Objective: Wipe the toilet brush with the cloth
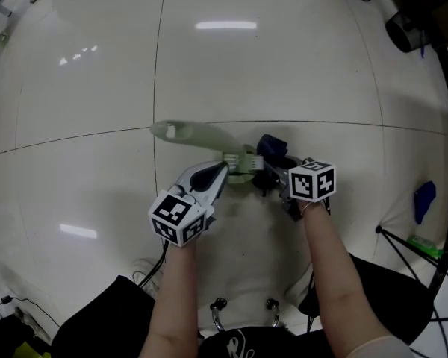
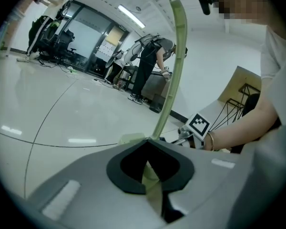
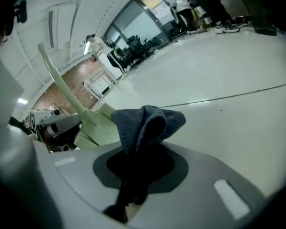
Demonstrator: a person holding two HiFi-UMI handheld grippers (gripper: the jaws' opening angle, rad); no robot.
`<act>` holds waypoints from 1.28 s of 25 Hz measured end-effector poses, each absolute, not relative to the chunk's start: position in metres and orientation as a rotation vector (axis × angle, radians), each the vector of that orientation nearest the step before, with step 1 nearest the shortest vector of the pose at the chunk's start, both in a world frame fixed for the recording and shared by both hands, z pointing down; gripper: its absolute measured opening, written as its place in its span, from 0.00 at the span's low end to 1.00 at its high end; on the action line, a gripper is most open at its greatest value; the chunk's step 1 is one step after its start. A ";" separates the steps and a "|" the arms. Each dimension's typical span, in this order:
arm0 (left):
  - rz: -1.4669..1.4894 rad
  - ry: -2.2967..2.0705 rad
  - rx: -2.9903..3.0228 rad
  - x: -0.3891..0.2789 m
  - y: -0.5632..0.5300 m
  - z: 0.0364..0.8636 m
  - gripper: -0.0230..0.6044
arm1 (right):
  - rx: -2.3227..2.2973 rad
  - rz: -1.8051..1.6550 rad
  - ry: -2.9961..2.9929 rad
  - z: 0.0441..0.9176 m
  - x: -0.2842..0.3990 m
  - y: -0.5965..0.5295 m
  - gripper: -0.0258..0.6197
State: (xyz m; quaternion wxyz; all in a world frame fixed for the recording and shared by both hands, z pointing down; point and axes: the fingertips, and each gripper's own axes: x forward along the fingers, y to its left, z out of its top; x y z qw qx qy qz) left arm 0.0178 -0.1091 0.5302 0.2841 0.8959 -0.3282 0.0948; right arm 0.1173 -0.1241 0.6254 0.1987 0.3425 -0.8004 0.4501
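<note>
My left gripper is shut on the pale green toilet brush above the white floor. The brush's long handle rises from between the jaws in the left gripper view and points to the upper left in the head view. My right gripper is shut on a dark blue cloth, which bunches up out of the jaws. The cloth sits right beside the brush's wider lower part; contact is hidden. In the right gripper view the left gripper shows at the left.
White tiled floor lies all round. A blue object and tripod legs are at the right. Dark equipment stands at the top right. A bent-over person and office gear are far back.
</note>
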 end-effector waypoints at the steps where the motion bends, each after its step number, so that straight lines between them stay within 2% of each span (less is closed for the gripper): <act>1: 0.211 -0.867 2.389 0.019 -0.110 0.530 0.05 | 0.918 1.262 -2.221 0.630 0.115 -0.124 0.14; 5: 0.062 -0.839 2.350 0.018 -0.112 0.526 0.05 | 0.900 1.416 -2.228 0.634 0.116 -0.121 0.14; 15: 0.166 -0.865 2.402 0.018 -0.108 0.530 0.05 | 0.894 1.533 -2.141 0.635 0.112 -0.065 0.14; 19: 0.223 -0.899 2.420 0.018 -0.107 0.530 0.05 | 1.004 1.323 -2.069 0.625 0.138 -0.059 0.14; 24: 0.272 -1.015 2.416 0.020 -0.109 0.531 0.05 | 1.186 0.875 -2.195 0.556 0.162 -0.135 0.14; 28: 0.360 -1.023 2.474 0.024 -0.104 0.530 0.05 | 1.075 0.829 -2.523 0.497 0.119 -0.194 0.14; 32: 0.411 -0.995 2.502 0.026 -0.105 0.530 0.05 | 0.847 0.876 -2.705 0.475 0.062 -0.220 0.14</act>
